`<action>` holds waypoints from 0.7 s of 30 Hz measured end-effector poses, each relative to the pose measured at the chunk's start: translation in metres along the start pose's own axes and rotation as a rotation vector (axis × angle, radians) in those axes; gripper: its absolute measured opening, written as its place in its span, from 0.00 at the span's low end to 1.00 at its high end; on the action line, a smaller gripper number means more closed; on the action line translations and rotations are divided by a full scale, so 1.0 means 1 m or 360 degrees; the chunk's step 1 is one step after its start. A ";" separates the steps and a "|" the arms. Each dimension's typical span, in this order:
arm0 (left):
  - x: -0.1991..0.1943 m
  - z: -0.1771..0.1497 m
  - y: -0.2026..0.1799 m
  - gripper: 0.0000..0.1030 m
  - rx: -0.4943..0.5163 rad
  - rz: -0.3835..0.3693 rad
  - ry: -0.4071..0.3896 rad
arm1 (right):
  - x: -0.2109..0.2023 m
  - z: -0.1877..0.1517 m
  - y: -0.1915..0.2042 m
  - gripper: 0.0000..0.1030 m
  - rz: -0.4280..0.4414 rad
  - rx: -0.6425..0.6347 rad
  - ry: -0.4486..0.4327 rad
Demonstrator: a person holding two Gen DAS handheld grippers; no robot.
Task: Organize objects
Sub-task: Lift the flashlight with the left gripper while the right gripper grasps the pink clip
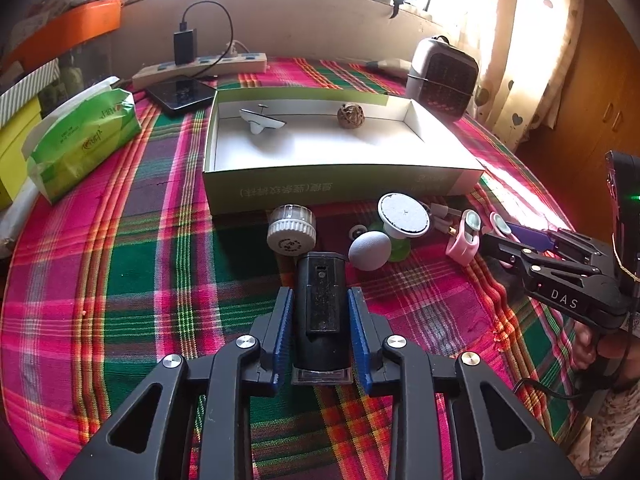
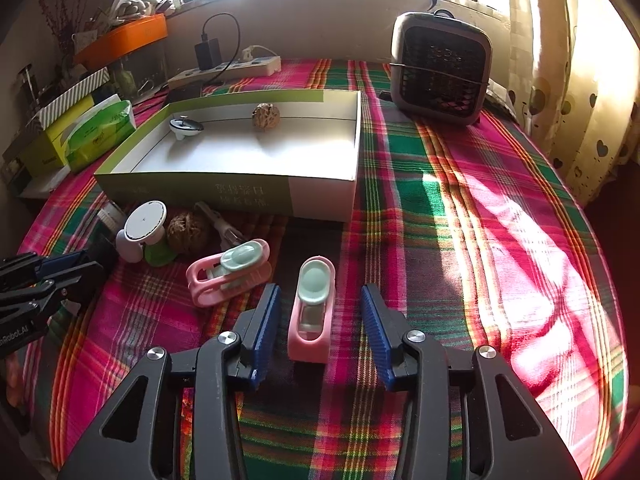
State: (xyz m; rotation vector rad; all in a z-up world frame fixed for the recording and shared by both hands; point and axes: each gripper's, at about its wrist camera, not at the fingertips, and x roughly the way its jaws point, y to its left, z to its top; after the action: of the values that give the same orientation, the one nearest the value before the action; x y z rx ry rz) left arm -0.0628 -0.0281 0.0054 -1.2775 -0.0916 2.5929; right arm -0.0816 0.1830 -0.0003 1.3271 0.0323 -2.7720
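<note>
Seen only from the left wrist: left gripper (image 1: 321, 322) fingers clamped on a black oblong device (image 1: 321, 304) lying on the plaid worktop (image 1: 132, 264), before the open white box (image 1: 344, 188). Seen only from the right wrist: right gripper (image 2: 320, 322) fingers spread wide around a pink clip (image 2: 311, 316) with mint pad. "DAS" readable on right gripper's side.

box print (image 1: 280, 191) unreadable, walnut (image 2: 188, 232) partly hidden, left gripper (image 2: 60, 270) cropped
</note>
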 end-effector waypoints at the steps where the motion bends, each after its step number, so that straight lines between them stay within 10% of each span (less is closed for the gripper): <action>1: 0.000 0.000 0.000 0.24 -0.0002 0.0003 0.0002 | 0.000 0.000 0.000 0.40 -0.0002 0.0000 -0.0001; 21: -0.006 0.002 -0.005 0.24 -0.0011 -0.0001 -0.0021 | -0.003 -0.002 -0.004 0.18 0.0012 0.0033 -0.0007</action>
State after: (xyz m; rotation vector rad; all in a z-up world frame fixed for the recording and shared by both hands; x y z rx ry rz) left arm -0.0598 -0.0243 0.0121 -1.2630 -0.1036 2.6028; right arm -0.0787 0.1870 0.0008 1.3229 -0.0022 -2.7766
